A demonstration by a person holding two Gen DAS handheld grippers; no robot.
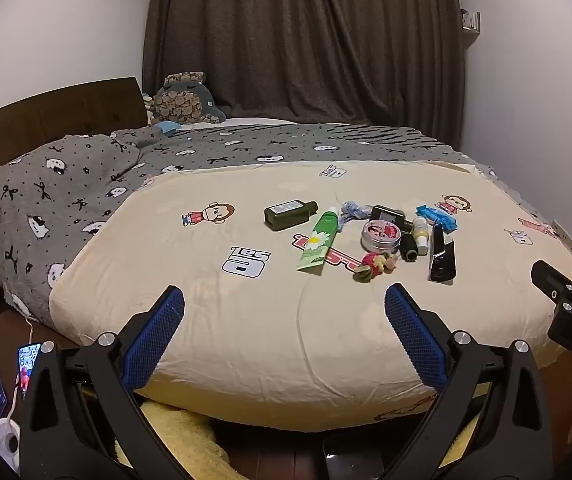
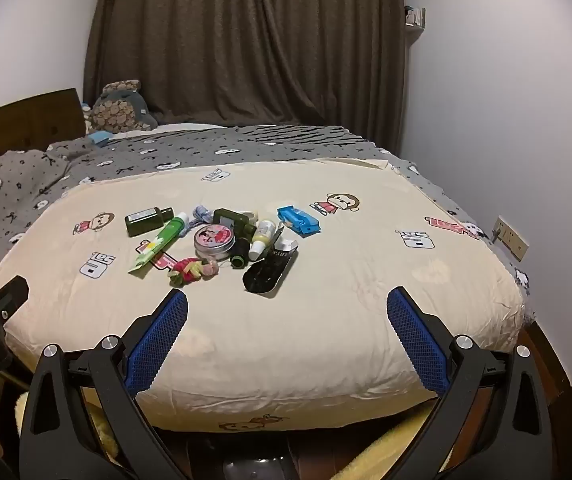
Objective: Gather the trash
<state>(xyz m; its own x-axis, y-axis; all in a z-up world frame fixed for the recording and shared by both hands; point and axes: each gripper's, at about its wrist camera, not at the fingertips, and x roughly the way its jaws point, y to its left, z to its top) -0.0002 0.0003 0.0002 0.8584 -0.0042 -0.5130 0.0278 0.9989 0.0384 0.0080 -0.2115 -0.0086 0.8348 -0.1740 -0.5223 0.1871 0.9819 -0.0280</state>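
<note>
We are in a home bedroom. A bed (image 1: 246,340) fills the room, wooden headboard (image 1: 46,116) at far left, grey patterned blanket (image 1: 86,184) and cream cartoon quilt (image 2: 325,320) on top. Dark curtains (image 2: 246,40) hang at the far wall; a plush toy (image 1: 186,100) sits beside the headboard.

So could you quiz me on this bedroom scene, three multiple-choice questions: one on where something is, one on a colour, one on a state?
1. Where does the round tin lie?
A on the quilt
B on the floor
C on a shelf

2. What colour is the tube with the daisy?
A red
B green
C white

3. How do the left tool and right tool stand?
A both shut
B one holds a bottle
C both open, empty

Answers: A, it sits among the clutter on the cream quilt; B, its body is green; C, their fingers are spread with nothing between.
</note>
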